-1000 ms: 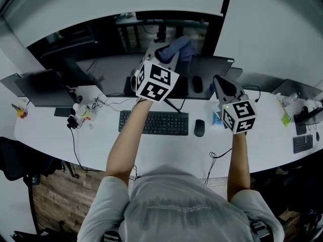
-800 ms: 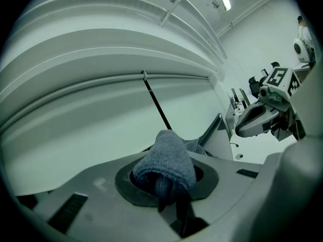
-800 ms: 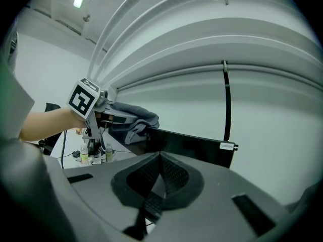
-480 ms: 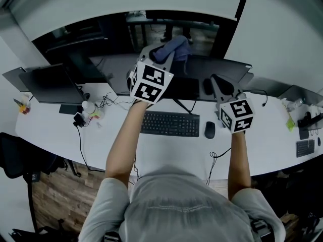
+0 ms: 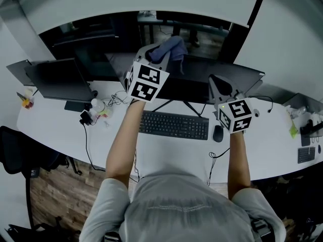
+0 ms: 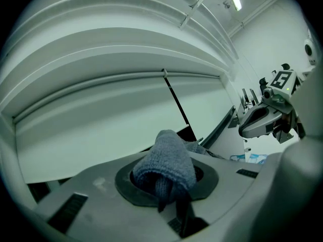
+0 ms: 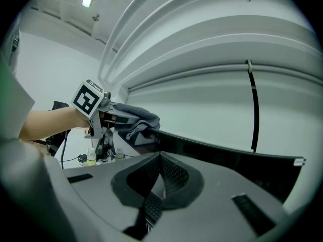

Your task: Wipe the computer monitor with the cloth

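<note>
Blue-grey cloth (image 6: 165,160) is pinched tight in the jaws of the left hand-held gripper (image 6: 166,188), and a big fold is left sticking out past the tips. The right hand-held gripper (image 7: 160,173) is held nearby with its jaws pressed together, and nothing is held in it.

The cloth is seen up by the top edge of the dark monitor (image 5: 192,91), near its left corner. Whether the screen is touched cannot be told. Below the monitor, a keyboard (image 5: 174,125) and a mouse (image 5: 218,133) are laid on the white surface (image 5: 60,130).

The cloth is judged to be light, soft and floppy, so it can be bent and squashed flat with no harm. It is best gripped at a bunched part, with plenty left loose for rubbing. The screen is likely easy to mark, so only the soft fold should be pressed on it, gently, and never the hard jaws.
</note>
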`<state>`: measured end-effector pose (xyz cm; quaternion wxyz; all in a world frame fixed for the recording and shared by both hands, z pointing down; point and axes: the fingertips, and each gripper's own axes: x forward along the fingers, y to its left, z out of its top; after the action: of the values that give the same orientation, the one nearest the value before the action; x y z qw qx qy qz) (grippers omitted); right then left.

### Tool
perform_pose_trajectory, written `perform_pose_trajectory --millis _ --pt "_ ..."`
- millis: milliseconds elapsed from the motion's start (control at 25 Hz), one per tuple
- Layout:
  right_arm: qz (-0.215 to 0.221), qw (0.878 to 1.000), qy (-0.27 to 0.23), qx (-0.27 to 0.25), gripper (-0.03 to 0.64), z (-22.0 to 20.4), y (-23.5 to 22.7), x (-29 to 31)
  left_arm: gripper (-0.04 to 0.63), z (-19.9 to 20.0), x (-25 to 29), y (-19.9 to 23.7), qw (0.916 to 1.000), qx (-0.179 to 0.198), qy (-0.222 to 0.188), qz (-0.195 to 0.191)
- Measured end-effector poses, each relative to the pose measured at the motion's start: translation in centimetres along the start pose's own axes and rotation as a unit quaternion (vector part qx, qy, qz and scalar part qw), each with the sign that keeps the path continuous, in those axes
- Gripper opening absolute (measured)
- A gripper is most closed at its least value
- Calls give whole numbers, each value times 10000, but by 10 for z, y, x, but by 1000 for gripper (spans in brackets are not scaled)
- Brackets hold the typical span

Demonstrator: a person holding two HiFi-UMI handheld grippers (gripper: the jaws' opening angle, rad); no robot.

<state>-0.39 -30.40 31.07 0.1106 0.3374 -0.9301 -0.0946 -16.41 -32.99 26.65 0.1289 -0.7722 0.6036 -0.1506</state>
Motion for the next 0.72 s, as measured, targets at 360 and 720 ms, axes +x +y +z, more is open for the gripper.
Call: perform_pose_trajectory --millis 360,720 --pt "241 9996 -65 117 169 13 39 35 77 -23 -28 50 9998 -33 77 171" --pt "317 9993 -103 148 169 25 73 61 77 -43 -49 88 9996 -66 83 244"
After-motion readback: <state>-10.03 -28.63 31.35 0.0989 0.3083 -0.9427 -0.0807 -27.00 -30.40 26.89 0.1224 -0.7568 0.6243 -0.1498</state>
